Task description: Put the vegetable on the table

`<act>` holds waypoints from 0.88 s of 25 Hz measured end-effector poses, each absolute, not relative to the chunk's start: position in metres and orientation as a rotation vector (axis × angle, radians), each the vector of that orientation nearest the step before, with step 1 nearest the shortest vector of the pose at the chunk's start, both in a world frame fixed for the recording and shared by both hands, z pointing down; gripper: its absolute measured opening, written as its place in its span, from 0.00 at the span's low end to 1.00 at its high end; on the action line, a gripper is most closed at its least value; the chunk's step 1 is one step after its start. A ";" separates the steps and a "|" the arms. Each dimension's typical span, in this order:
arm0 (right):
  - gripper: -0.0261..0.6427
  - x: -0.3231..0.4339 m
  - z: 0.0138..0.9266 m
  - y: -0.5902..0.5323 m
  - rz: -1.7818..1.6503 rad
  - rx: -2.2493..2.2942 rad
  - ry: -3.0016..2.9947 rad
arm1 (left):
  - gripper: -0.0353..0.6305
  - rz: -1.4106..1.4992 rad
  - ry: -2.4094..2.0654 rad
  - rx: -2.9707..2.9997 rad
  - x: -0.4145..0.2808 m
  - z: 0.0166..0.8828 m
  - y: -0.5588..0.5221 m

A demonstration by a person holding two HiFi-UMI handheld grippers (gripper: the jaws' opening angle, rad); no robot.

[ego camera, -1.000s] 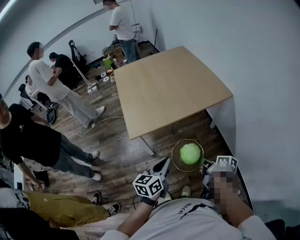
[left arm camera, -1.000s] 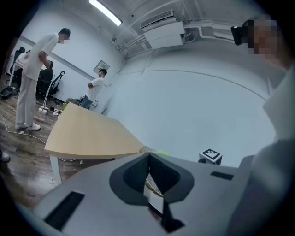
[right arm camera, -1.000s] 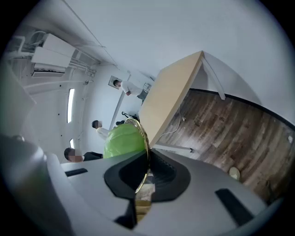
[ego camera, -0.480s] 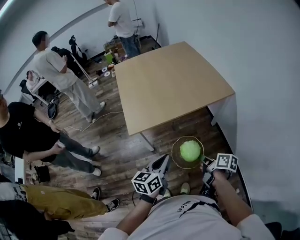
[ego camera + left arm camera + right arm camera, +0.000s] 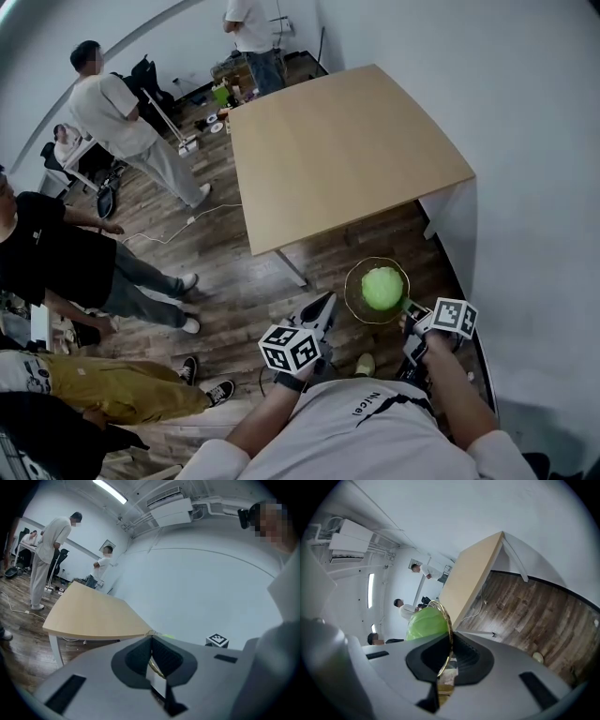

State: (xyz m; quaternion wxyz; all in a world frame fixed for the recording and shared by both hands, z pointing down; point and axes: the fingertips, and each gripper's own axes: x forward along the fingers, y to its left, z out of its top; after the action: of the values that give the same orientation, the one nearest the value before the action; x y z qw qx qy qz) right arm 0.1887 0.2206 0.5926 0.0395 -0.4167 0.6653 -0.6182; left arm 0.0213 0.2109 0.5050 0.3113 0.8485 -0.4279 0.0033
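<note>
Right gripper view: my right gripper point(image 5: 450, 639) body blocks the green vegetable's point(image 5: 425, 623) lower half. Left gripper view: I get only a sliver of the gold-rimmed bowl point(image 5: 155, 667). Floor clutter point(image 5: 217, 97) beyond the table point(image 5: 347, 150): too small to ID.

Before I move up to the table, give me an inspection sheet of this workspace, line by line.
Surface: wooden table, top bare.
Job's things: green vegetable in a gold-rimmed bowl, held above the floor, short of the table.
Clutter: small items on the floor past the table's far corner.
Grippers: right tongs shut on the bowl's rim; left tongs shut, beside the bowl.
Cables: white cable on the floor left of the table.
Surroundings: people standing left; white wall right.
</note>
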 end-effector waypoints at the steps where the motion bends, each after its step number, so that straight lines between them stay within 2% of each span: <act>1: 0.07 0.189 0.593 0.219 -1.898 -1.276 2.035 | 0.07 0.010 -1.131 2.238 0.022 0.506 0.208; 11: 0.07 0.188 0.593 0.175 -1.890 -1.283 2.017 | 0.07 0.025 -1.126 2.256 0.025 0.507 0.168; 22: 0.07 0.151 0.609 0.066 -1.910 -1.303 1.999 | 0.07 0.046 -1.124 2.291 -0.011 0.520 0.051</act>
State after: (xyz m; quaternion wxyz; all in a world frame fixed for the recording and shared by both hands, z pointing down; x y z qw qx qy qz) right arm 0.1508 0.0661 0.6093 0.0422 -0.4260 0.6534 -0.6243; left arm -0.0107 0.0515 0.5204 0.2901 0.8590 -0.4215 0.0173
